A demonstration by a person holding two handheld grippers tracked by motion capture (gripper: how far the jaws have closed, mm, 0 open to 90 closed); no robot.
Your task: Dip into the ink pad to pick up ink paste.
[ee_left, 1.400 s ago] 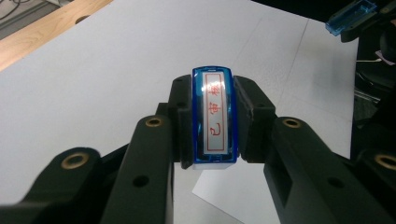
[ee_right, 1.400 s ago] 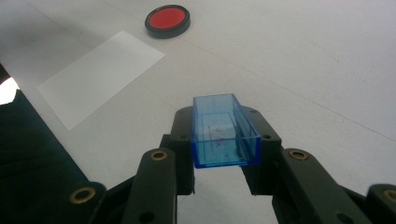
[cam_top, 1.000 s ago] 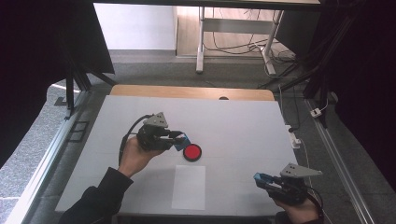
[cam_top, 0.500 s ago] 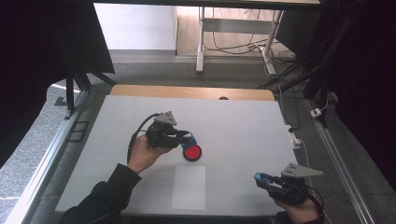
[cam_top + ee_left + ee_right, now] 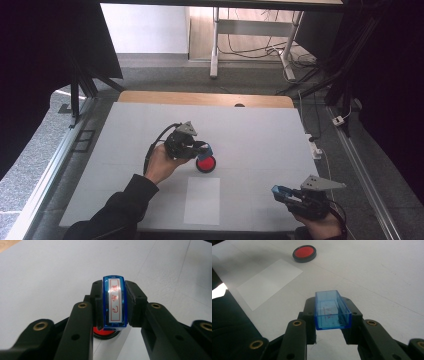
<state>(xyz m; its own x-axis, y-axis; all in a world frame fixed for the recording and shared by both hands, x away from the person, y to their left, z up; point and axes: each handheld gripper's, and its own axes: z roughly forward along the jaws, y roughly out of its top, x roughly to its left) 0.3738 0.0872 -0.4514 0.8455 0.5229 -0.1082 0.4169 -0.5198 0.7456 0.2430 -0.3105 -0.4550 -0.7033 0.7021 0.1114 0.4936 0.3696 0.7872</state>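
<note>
The left gripper [image 5: 204,148], jaws clamping the blue stamp [image 5: 115,302], is lowering it onto the red ink pad [image 5: 205,164] mid-table, while the right gripper [image 5: 281,192] is gripping the blue cap [image 5: 332,310] near the table's front right corner; next: pressing squarely, then moving to the paper [image 5: 202,200].

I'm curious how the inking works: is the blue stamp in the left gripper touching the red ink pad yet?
Cannot tell. In the left gripper view the stamp hides its own underside above the ink pad, and the high view is too small to show contact.
</note>
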